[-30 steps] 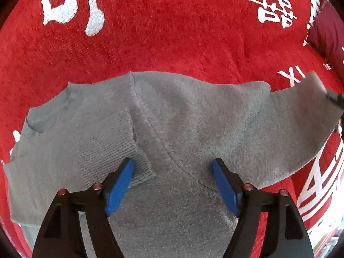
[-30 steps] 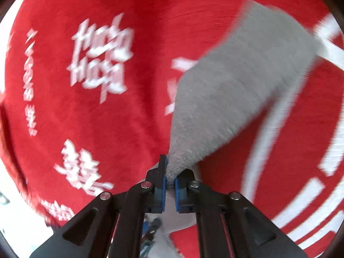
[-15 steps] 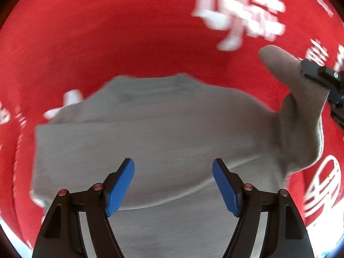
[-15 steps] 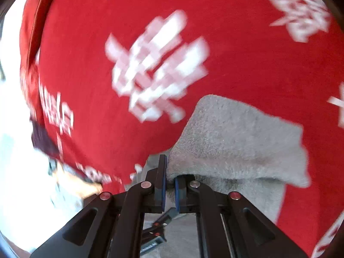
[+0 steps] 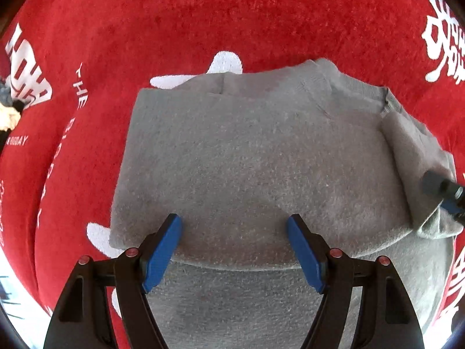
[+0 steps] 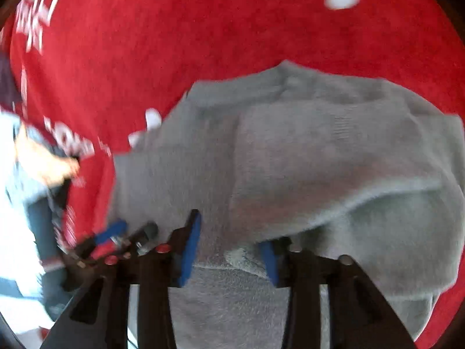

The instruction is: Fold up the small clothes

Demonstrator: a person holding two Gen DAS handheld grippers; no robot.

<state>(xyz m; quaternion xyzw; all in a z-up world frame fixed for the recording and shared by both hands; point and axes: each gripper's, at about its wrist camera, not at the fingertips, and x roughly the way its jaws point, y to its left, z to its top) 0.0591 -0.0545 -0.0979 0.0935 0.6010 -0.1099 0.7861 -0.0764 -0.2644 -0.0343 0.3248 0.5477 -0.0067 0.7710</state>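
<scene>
Red blanket [image 5: 203,23] under grey sweater [image 5: 247,160]; left gripper [image 5: 234,250] apart; right gripper [image 6: 229,250] opening, unclamped.

Bare red blanket [image 5: 232,14] beyond grey sweater [image 5: 261,151]

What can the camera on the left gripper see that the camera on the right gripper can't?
Only the left wrist view shows the sweater's ribbed collar and the sleeve folded in on that side. Only the right wrist view shows a person's hand at the edge, and the right gripper with jaws opening over the knit. Both show the grey sweater on the red blanket, and the open left gripper.
</scene>
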